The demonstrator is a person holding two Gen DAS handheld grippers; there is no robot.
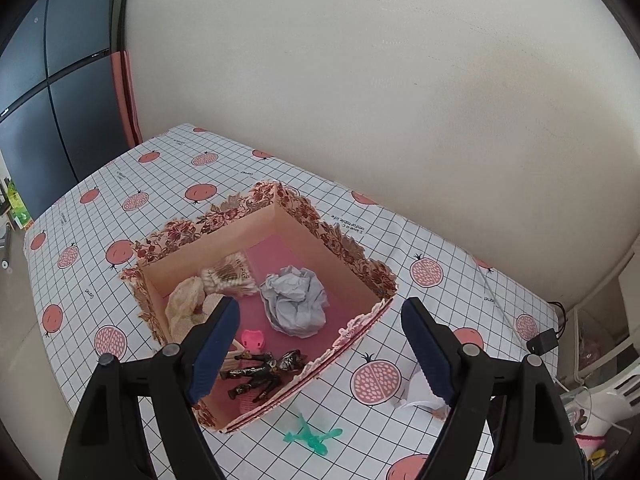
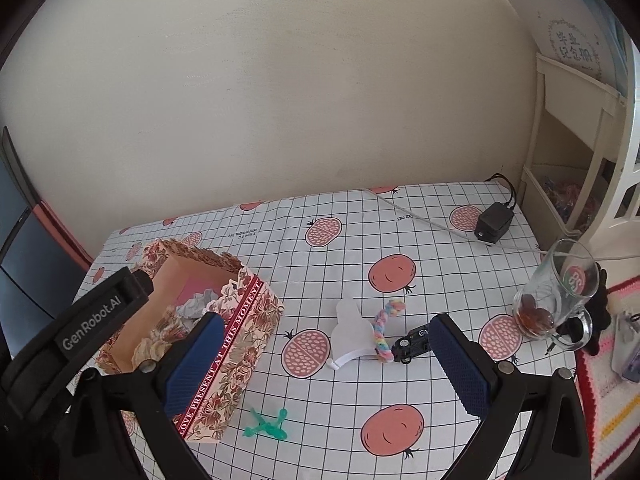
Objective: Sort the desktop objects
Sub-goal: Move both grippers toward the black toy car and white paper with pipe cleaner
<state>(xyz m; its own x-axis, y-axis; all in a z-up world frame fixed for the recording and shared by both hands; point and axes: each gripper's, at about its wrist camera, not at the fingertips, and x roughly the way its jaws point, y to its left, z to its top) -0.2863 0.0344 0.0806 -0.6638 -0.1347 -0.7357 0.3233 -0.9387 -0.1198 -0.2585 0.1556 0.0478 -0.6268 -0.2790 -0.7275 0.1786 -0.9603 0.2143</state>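
Observation:
A floral open box [image 1: 356,248] [image 2: 256,320] stands on the checked tablecloth. Inside it lie crumpled grey paper [image 1: 296,300], a bag of cotton swabs [image 1: 230,278], a cream cloth [image 1: 184,304], a pink toy [image 1: 253,339] and a black figure [image 1: 260,372]. My left gripper [image 1: 320,354] is open and empty above the box's near corner. A green plastic figure [image 1: 312,436] [image 2: 266,426] lies on the cloth beside the box. My right gripper [image 2: 326,368] is open and empty over a white cloth piece [image 2: 350,330], a rainbow braid [image 2: 382,330] and a black toy car [image 2: 412,342].
A glass mug [image 2: 556,296] with brown contents stands at the right edge. A black power adapter [image 2: 494,222] with cables lies at the back right. A knitted mat [image 2: 612,392] and a white shelf [image 2: 568,128] are at the right. Wall behind.

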